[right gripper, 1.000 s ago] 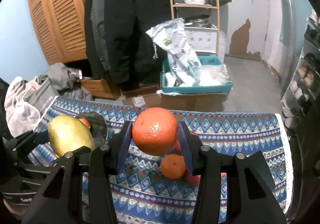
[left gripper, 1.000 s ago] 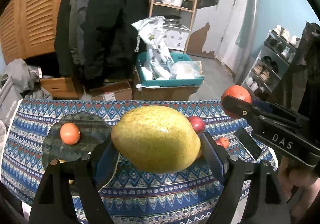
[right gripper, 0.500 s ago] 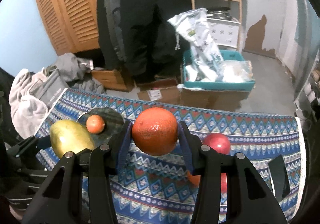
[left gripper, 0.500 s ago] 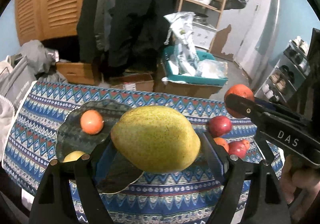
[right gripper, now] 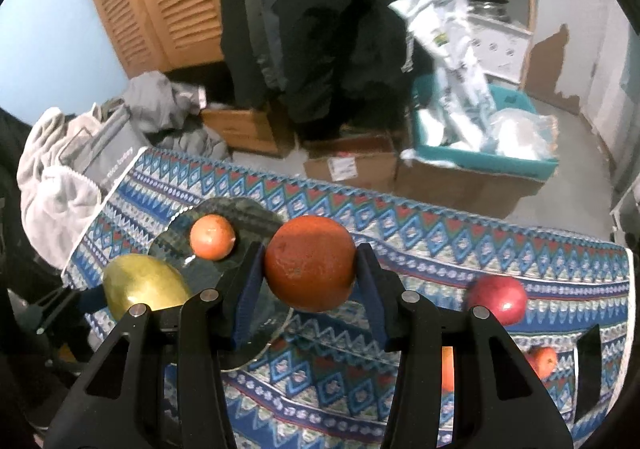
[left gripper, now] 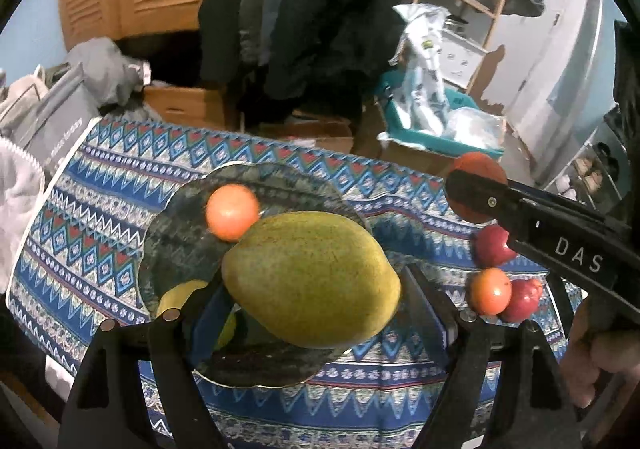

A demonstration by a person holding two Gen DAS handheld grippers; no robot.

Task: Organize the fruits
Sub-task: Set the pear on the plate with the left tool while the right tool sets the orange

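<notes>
My left gripper [left gripper: 316, 289] is shut on a big yellow-green mango [left gripper: 312, 277] and holds it over the dark green plate [left gripper: 176, 233]. A small orange [left gripper: 232, 212] and a yellow fruit [left gripper: 180, 295] lie on that plate. My right gripper [right gripper: 310, 277] is shut on a large orange [right gripper: 310, 263], hanging just right of the plate [right gripper: 256, 217]. In the left wrist view that gripper [left gripper: 476, 193] enters from the right with its orange [left gripper: 478, 169]. The mango [right gripper: 144, 287] shows at the left in the right wrist view.
A patterned blue cloth [left gripper: 100, 189] covers the table. Red apples [left gripper: 494, 245] [left gripper: 522, 299] and a small orange [left gripper: 490, 291] lie on it to the right of the plate. Cardboard boxes [right gripper: 352, 165], a teal bin [right gripper: 516, 165], hanging coats and a grey bag [left gripper: 60, 129] stand beyond the far edge.
Both grippers have moved left and sunk toward the plate, each keeping its fruit. The plate now lies under the mango, and the table looks closer in both views.
</notes>
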